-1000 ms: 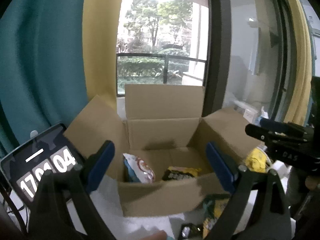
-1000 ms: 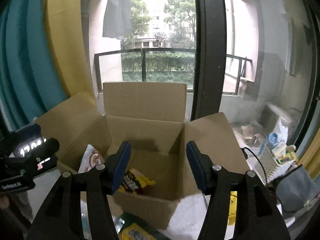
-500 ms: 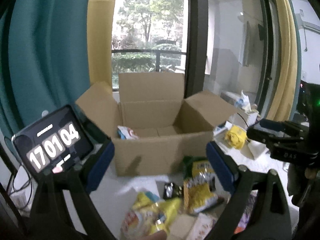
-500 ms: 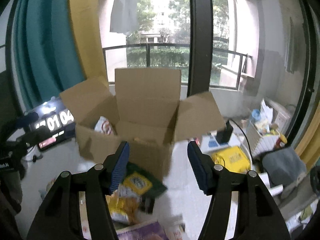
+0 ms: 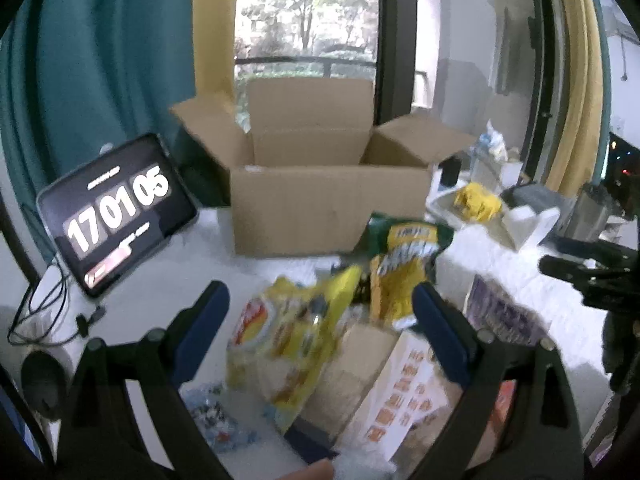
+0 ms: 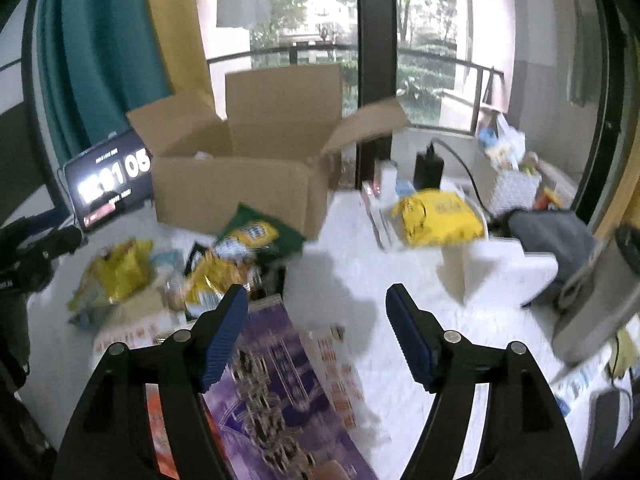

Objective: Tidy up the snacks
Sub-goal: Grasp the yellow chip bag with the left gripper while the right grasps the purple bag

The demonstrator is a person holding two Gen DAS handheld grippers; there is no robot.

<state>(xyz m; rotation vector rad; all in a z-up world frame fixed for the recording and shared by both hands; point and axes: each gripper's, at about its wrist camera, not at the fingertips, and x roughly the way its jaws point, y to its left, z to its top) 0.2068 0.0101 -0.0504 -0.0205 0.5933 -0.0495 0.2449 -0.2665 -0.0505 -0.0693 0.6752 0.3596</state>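
Hovering over the snack pile on the white table (image 6: 348, 280), both tools empty. Left gripper (image 5: 320, 312) spread wide, nothing between the blue pads, pointed down at a yellow chip bag (image 5: 288, 336) lying just in front of the open cardboard box (image 5: 328, 204). Right gripper (image 6: 314, 332) also spread, jaws just been opening, nothing pinched; left pad sat above a purple box (image 6: 272, 384) lying flat on the table. Green-and-yellow bag (image 6: 260, 232) leaned against the front wall of the cardboard box, with a second yellow bag (image 6: 216, 276) and more packets heaped just beside it. Another yellow packet (image 6: 440, 216) lay well apart to the right, near the white foam block (image 6: 500, 264). Tablet clock (image 5: 116, 208) propped left of the cardboard box, touching the teal curtain (image 5: 100, 60) side. Box flaps all open; contents barely visible from either wrist view. Heavy motion blur on the pile, so labels unreadable.
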